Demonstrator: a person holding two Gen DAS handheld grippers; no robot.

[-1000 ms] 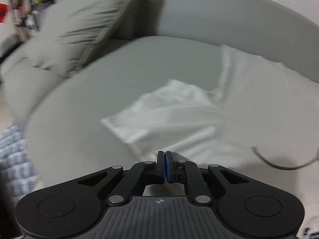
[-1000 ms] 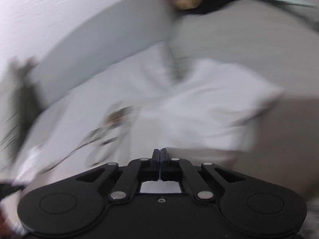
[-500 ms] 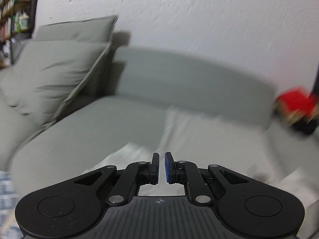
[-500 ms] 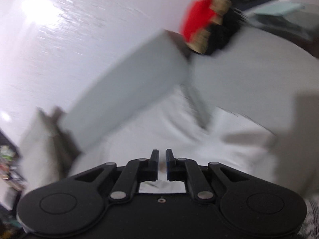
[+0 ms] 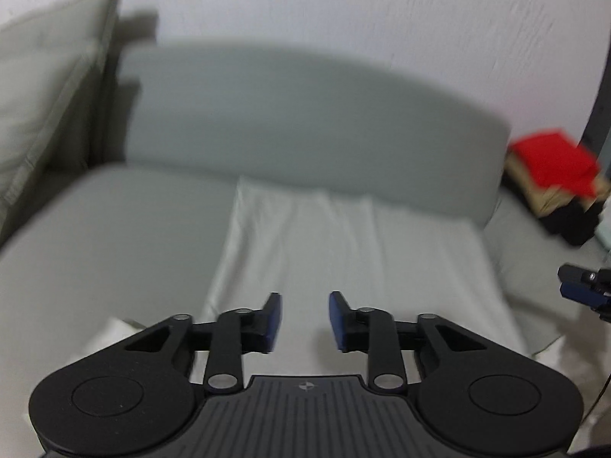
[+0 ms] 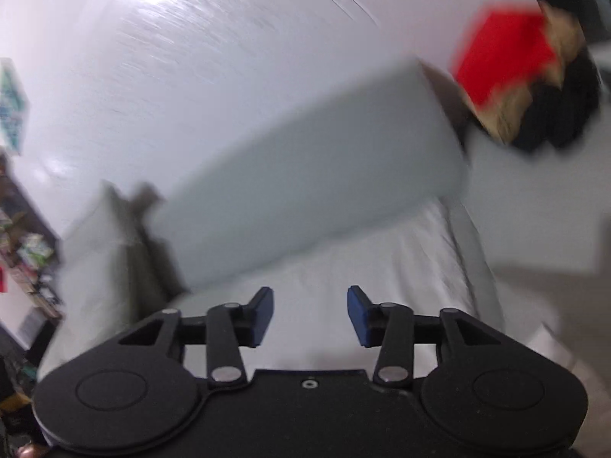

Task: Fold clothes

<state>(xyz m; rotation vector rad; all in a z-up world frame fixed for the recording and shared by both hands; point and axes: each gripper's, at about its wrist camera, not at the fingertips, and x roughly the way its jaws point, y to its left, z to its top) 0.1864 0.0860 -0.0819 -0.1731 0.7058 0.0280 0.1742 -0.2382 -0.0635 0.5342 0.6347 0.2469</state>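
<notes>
Left wrist view, from left to right: a pale cushion leans at the sofa's far left, then the grey backrest runs across under the white wall. On the seat in front of it lies the white garment, spread flat from the foot of the backrest toward me, with a smaller white piece showing just left of my gripper body. My left gripper hangs above the cloth with its blue pads apart and nothing between them; the jaws are opening. Further right, a pile of clothes with a red piece on top sits past the end of the backrest. At the right edge, the blue-tipped end of my right gripper pokes in, something only this view shows.

The right wrist view is tilted and blurred. At its left edge are cluttered shelves, which the other view does not show. Then come the cushion, the backrest slanting up to the right, and the white garment under my right gripper. Its jaws are opening too, moderately wide, with nothing between the pads. The red-topped pile sits upper right.
</notes>
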